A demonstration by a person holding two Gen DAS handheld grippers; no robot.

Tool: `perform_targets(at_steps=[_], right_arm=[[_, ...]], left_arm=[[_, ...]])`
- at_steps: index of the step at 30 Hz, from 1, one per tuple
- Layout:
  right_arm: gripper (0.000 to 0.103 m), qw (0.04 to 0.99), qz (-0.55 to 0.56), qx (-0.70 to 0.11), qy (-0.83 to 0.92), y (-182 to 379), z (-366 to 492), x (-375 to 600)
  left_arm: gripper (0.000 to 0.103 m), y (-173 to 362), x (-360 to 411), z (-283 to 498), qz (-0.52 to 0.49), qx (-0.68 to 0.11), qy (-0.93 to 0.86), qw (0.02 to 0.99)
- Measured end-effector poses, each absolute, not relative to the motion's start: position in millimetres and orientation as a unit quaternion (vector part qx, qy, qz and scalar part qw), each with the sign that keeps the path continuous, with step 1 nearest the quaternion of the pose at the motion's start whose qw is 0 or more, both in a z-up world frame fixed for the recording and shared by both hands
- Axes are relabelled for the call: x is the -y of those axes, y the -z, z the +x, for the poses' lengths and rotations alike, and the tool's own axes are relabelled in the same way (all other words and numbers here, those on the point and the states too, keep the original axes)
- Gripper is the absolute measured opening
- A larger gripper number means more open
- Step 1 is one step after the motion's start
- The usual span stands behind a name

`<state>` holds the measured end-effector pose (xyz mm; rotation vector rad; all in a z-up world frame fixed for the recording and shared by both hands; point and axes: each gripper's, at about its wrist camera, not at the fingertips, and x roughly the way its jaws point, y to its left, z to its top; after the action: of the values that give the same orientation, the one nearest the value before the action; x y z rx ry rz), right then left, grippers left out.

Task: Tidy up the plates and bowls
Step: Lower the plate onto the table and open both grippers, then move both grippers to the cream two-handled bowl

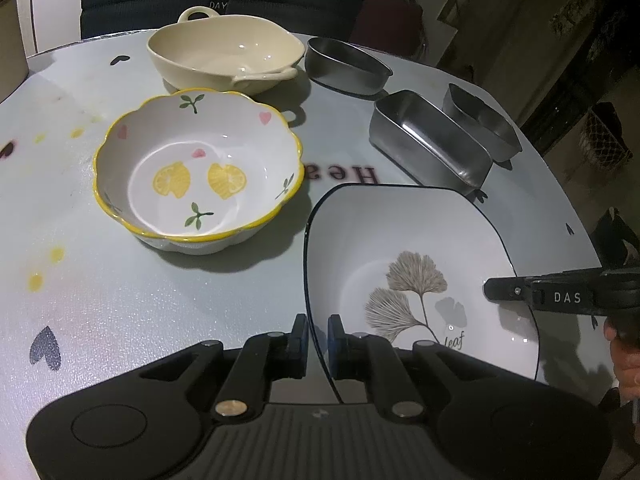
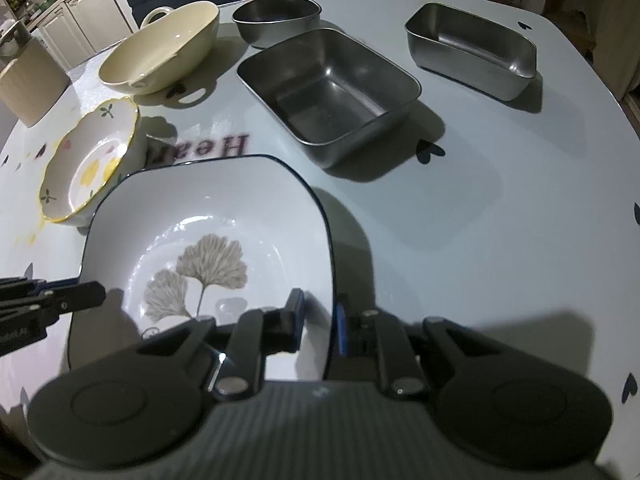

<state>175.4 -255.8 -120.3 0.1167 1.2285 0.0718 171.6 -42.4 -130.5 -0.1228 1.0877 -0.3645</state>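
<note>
Both grippers, left (image 1: 318, 330) and right (image 2: 320, 312), angle steeply down, pinching the leaf plate's (image 1: 400, 220) opposite rims.

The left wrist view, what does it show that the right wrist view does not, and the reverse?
Only the left wrist view: a hand at the right edge and the text on the chair. Only the right wrist view: kitchen cabinets and a beige box. Both: the leaf plate with both claws shut on its rim, left claw and right claw, plus the lemon bowl, cream dish and three steel tins.
</note>
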Motion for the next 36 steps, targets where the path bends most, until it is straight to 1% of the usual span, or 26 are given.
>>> perform_targets(at_steps=[7, 9, 10, 11, 12, 13, 14, 15, 16, 17, 18, 19, 21, 22, 23, 24, 27, 28, 32, 36], right_arm=[[0.019, 0.815, 0.064, -0.575, -0.036, 121, 176, 260], [0.019, 0.816, 0.064, -0.574, -0.036, 120, 174, 259], [0.019, 0.816, 0.066, -0.573, -0.036, 121, 174, 260], [0.020, 0.816, 0.066, -0.573, -0.037, 121, 174, 260], [0.021, 0.817, 0.064, -0.572, -0.038, 120, 173, 260], [0.023, 0.819, 0.060, -0.569, -0.036, 120, 172, 260], [0.032, 0.821, 0.056, -0.567, -0.033, 119, 170, 260], [0.044, 0.825, 0.053, -0.562, -0.032, 117, 168, 261], [0.049, 0.828, 0.053, -0.557, -0.034, 116, 165, 262], [0.057, 0.831, 0.055, -0.553, -0.036, 114, 163, 264], [0.061, 0.832, 0.057, -0.550, -0.037, 112, 161, 265], [0.063, 0.834, 0.060, -0.548, -0.038, 111, 159, 267], [0.071, 0.837, 0.059, -0.543, -0.038, 108, 154, 270], [0.073, 0.839, 0.057, -0.540, -0.039, 106, 151, 272], [0.079, 0.840, 0.056, -0.537, -0.041, 105, 149, 273], [0.087, 0.841, 0.055, -0.536, -0.044, 103, 146, 273], [0.099, 0.849, 0.052, -0.524, -0.046, 97, 139, 276], [0.102, 0.854, 0.051, -0.515, -0.046, 93, 136, 276], [0.103, 0.870, 0.049, -0.488, -0.047, 76, 131, 279], [0.103, 0.887, 0.077, -0.452, -0.055, 53, 129, 281]], left_arm=[[0.011, 130, 44, 172, -0.051, -0.516, 0.171, 0.838], [0.012, 130, 45, 172, -0.047, -0.515, 0.172, 0.839], [0.014, 130, 45, 171, -0.044, -0.516, 0.174, 0.838], [0.025, 131, 46, 171, -0.042, -0.520, 0.174, 0.835], [0.033, 133, 46, 170, -0.041, -0.527, 0.175, 0.831], [0.047, 134, 46, 170, -0.040, -0.531, 0.176, 0.828], [0.055, 135, 47, 168, -0.037, -0.533, 0.176, 0.827], [0.058, 136, 49, 166, -0.032, -0.534, 0.177, 0.826], [0.064, 136, 50, 165, -0.028, -0.534, 0.180, 0.826], [0.073, 136, 51, 163, -0.023, -0.533, 0.183, 0.826], [0.077, 135, 52, 161, -0.022, -0.531, 0.184, 0.827], [0.083, 134, 52, 160, -0.021, -0.528, 0.183, 0.829], [0.089, 130, 51, 158, -0.024, -0.522, 0.184, 0.833], [0.095, 127, 51, 157, -0.025, -0.518, 0.184, 0.835], [0.098, 125, 51, 156, -0.024, -0.516, 0.184, 0.836], [0.099, 121, 51, 155, -0.023, -0.511, 0.184, 0.839], [0.101, 109, 49, 153, -0.021, -0.498, 0.184, 0.847], [0.102, 105, 48, 152, -0.021, -0.493, 0.185, 0.850], [0.103, 84, 45, 149, -0.021, -0.467, 0.200, 0.861], [0.103, 60, 42, 148, -0.008, -0.432, 0.201, 0.879]])
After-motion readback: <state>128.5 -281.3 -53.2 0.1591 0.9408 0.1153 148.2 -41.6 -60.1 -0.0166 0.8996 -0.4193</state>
